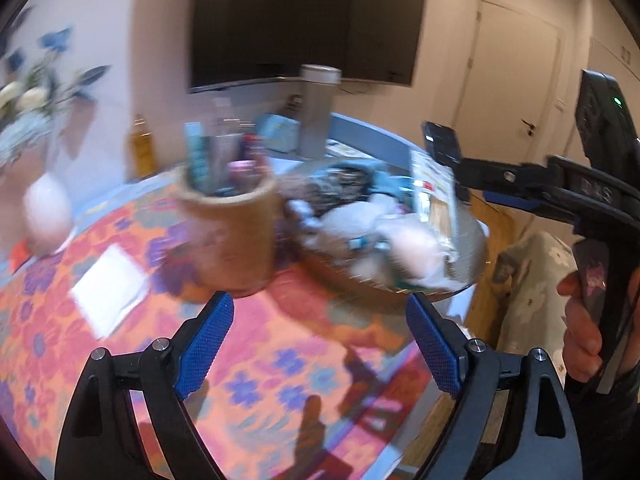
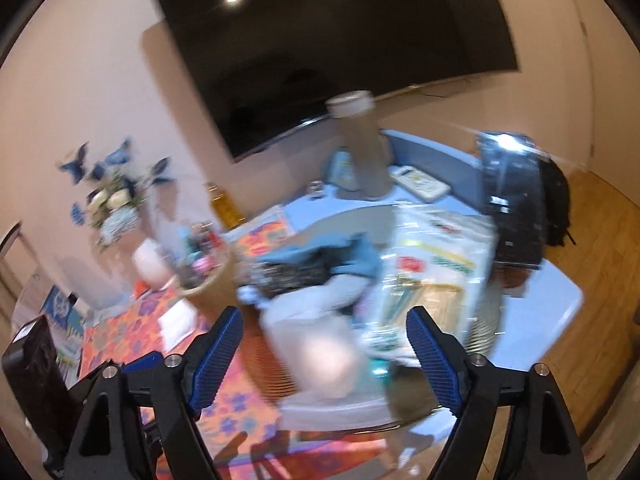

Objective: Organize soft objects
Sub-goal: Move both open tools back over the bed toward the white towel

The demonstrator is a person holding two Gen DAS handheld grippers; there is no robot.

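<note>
A round silver tray [image 1: 474, 256] on the flowered tablecloth holds a heap of soft things: a pale plush piece [image 1: 412, 252], a dark patterned cloth [image 1: 344, 188] and a blue cloth [image 1: 384, 174]. A clear plastic packet [image 1: 436, 196] leans at the tray's right side. My left gripper [image 1: 320, 344] is open and empty, in front of the tray. In the right wrist view my right gripper [image 2: 324, 354] is open above the pale plush piece [image 2: 320, 368] in the tray [image 2: 340, 414], with the packet [image 2: 432, 268] to the right. Its pads touch nothing. Both views are blurred.
A woven cup [image 1: 228, 232] of pens stands left of the tray, a white paper [image 1: 108, 288] and a pale vase [image 1: 46, 216] further left. A grey tumbler [image 1: 318, 112] stands behind. A person's hand [image 1: 580, 312] holds the right gripper's handle. A black box [image 2: 512, 208] sits at the table's right edge.
</note>
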